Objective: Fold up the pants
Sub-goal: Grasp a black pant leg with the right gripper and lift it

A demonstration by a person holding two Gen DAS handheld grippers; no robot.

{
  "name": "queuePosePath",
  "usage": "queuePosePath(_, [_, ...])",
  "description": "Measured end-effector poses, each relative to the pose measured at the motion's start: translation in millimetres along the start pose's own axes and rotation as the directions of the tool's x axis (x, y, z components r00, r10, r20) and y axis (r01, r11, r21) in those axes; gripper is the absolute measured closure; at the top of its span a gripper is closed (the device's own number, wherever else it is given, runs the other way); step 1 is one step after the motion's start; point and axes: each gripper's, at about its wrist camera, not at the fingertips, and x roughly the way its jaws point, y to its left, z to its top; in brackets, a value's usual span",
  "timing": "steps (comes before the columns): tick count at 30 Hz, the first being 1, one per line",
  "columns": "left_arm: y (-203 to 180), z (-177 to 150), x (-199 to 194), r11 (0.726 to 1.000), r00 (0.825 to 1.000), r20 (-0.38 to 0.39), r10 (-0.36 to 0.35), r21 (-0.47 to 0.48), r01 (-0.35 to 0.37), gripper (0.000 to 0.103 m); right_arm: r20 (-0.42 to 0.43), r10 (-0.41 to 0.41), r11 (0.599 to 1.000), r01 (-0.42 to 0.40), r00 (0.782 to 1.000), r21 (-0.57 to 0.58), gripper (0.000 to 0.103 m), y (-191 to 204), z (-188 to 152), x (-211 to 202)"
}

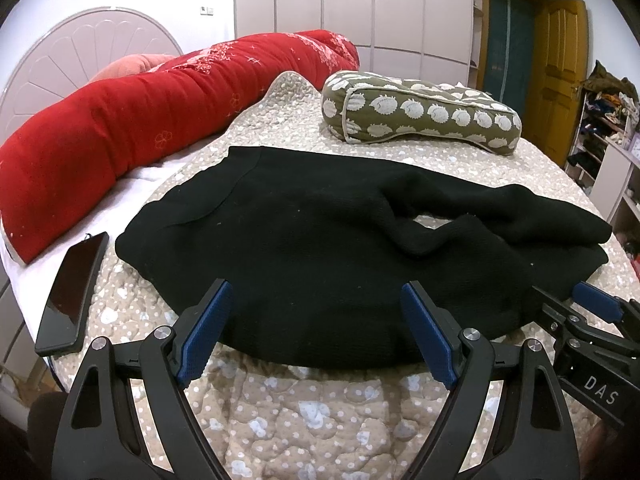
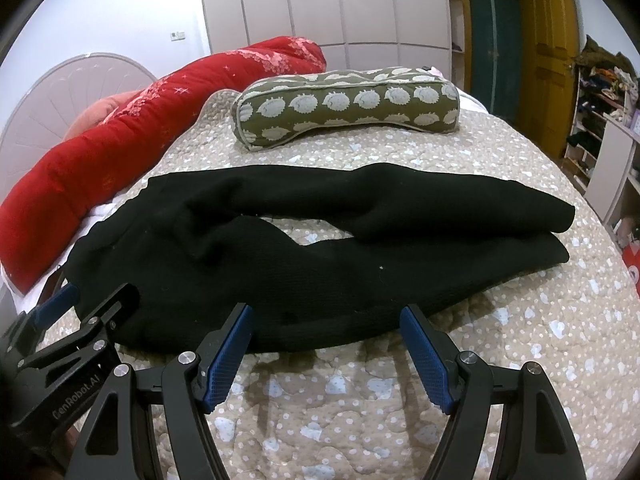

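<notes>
Black knit pants (image 1: 304,240) lie across the quilted bed, waist to the left, the two legs stretching right with a gap of quilt between them. In the right wrist view the same pants (image 2: 320,248) show both legs ending at the right. My left gripper (image 1: 318,292) is open, its blue pads hovering over the near edge of the pants at the waist side. My right gripper (image 2: 326,314) is open too, at the near edge of the closer leg. Each gripper appears in the other's view: the right gripper (image 1: 576,304) and the left gripper (image 2: 100,292).
A black phone (image 1: 72,292) lies on the bed at the left. A long red bolster (image 1: 132,128) runs along the far left, an olive sheep-print pillow (image 1: 420,112) sits behind the pants. The beige quilt (image 1: 312,420) covers the bed. Shelves with clutter (image 1: 608,120) stand at the right.
</notes>
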Motion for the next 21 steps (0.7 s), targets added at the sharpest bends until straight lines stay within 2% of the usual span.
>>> queuePosePath(4, [12.3,6.1,-6.1,0.999,1.000,0.022,0.012,-0.030,-0.012,0.017,-0.019,-0.016,1.000,0.016,1.000,-0.007,0.028,-26.1,-1.4,-2.6])
queuePosePath(7, [24.7,10.1,-4.7,0.998,0.999,0.028,0.038,-0.058,-0.037,0.017,-0.042,-0.064,0.995,0.066,0.997,0.072,0.028,-73.9,-8.2,-4.8])
queuePosePath(9, [31.8,11.5,-0.2,0.996,0.999,0.016,0.046,-0.082,-0.045,0.017,-0.064,-0.079,0.979,0.090,0.995,0.184,0.028,-116.8,-13.5,-4.4])
queuePosePath(13, [38.0,12.1,11.3,0.993,0.999,-0.019,0.028,-0.111,-0.030,0.017,-0.063,0.002,0.922,0.023,0.998,0.386,0.028,-168.5,-12.2,1.6])
queuePosePath(17, [40.1,12.2,17.7,0.993,0.999,-0.033,0.030,-0.113,-0.034,0.017,-0.066,0.041,0.909,-0.010,0.997,0.416,0.028,-181.8,7.3,26.8])
queuePosePath(18, [41.6,12.6,19.3,0.992,0.999,-0.038,0.033,-0.118,-0.037,0.017,-0.047,0.052,0.908,-0.028,0.997,0.417,0.040,-183.1,13.3,33.0])
queuePosePath(19, [44.2,12.6,20.7,0.991,0.998,-0.045,0.037,-0.126,-0.042,0.017,-0.023,0.061,0.912,-0.046,0.998,0.408,0.062,-184.8,16.3,36.2])
queuePosePath(21, [51.0,13.5,22.9,0.988,0.997,-0.053,0.050,-0.147,-0.058,0.017,-0.022,0.102,0.892,-0.081,0.995,0.445,0.078,-192.8,19.4,41.7])
